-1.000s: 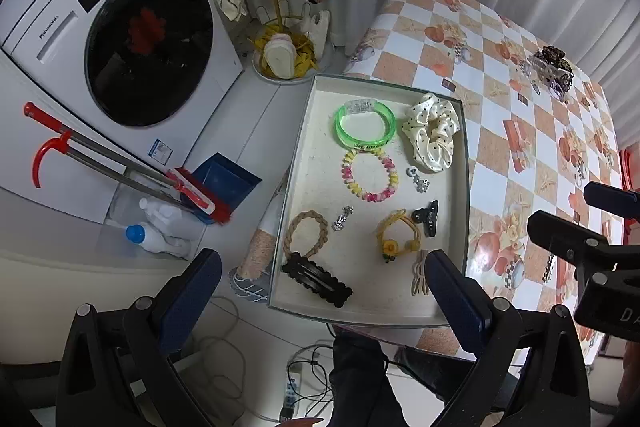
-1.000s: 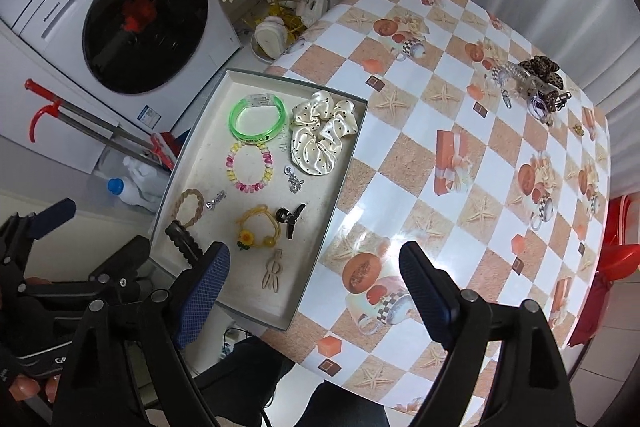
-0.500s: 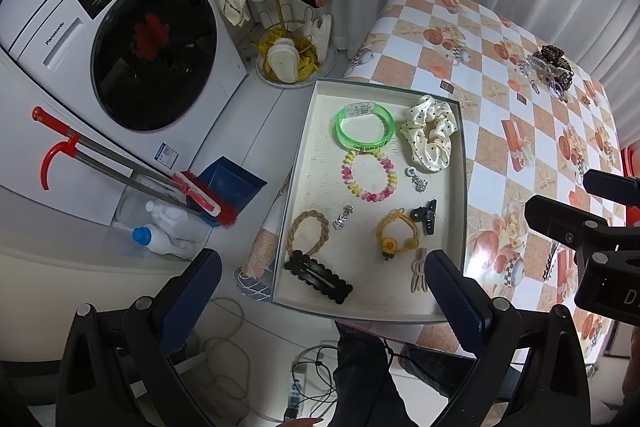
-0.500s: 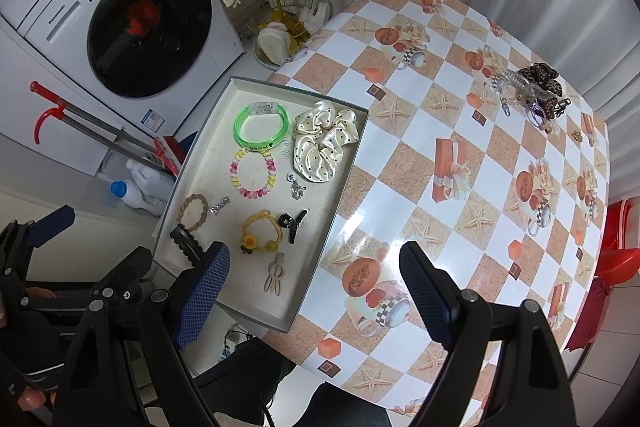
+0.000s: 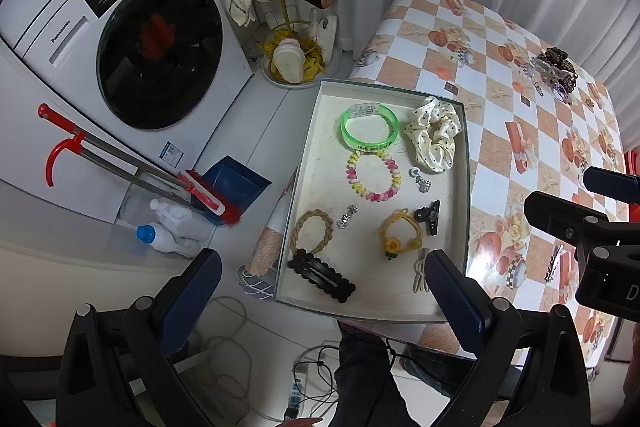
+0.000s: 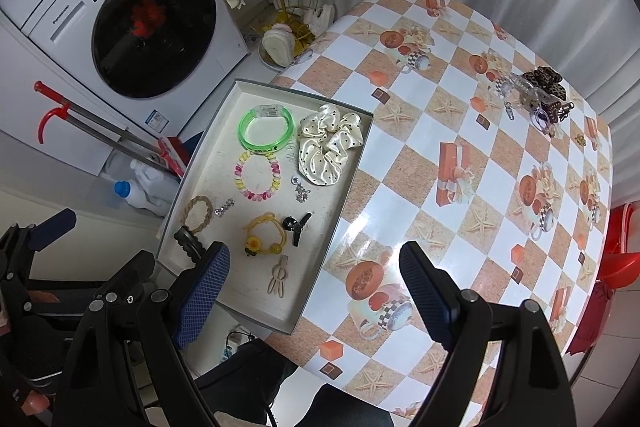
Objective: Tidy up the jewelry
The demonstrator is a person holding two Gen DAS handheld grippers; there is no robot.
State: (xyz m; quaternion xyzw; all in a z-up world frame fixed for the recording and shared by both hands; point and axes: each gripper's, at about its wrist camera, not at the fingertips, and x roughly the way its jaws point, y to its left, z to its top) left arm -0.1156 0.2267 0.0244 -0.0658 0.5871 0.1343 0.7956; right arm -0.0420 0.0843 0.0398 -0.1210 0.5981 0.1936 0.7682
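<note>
On the table's edge, tray (image 5: pixel 465 163) holding green bangle (image 5: pixel 369 127), scrunchie (image 5: pixel 433 139), perhaps earrings, both claws released, empty.

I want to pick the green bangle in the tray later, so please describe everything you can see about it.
The green bangle is a closed ring of translucent, bright green plastic, as it looks. A clear, whitish block sits on its far side, and dark print runs along its near edge. It lies flat in the far part of the tray, beside the cream dotted scrunchie. The pink and yellow bead bracelet lies just nearer, close to or touching its rim. No gripper touches it.
</note>
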